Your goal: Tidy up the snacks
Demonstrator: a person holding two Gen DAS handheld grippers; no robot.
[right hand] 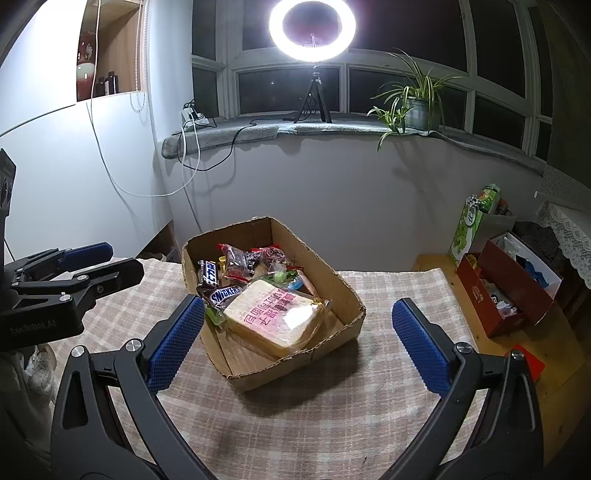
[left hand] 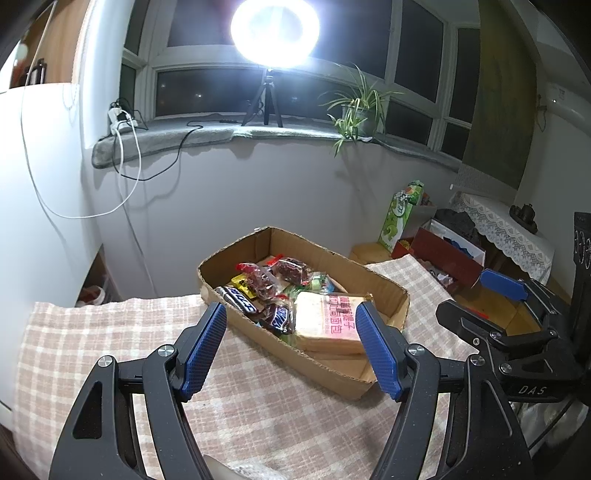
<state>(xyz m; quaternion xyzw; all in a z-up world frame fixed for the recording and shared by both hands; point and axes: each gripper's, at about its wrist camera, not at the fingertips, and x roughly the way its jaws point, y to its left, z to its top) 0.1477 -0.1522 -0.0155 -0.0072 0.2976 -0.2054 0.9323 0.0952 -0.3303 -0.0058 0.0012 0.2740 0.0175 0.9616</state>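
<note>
An open cardboard box (left hand: 314,369) (right hand: 280,373) sits on the checked tablecloth (left hand: 110,343) (right hand: 332,417). Inside lie a wrapped bread pack with pink print (left hand: 332,325) (right hand: 277,317), Snickers bars (left hand: 240,299) (right hand: 225,293) and red-wrapped sweets (left hand: 262,280) (right hand: 240,258). My left gripper (left hand: 291,308) (right hand: 122,260) hovers open just in front of the box's near left side, with nothing between its blue pads. My right gripper (right hand: 298,302) (left hand: 469,299) is open too, held before the box's near right side, empty.
A ring light on a tripod (left hand: 273,33) (right hand: 312,29) and a potted plant (left hand: 356,107) (right hand: 417,107) stand on the windowsill. To the right, below the table, are a red box of items (left hand: 439,258) (right hand: 509,291) and a green carton (left hand: 399,218) (right hand: 469,225). Cables hang down the left wall.
</note>
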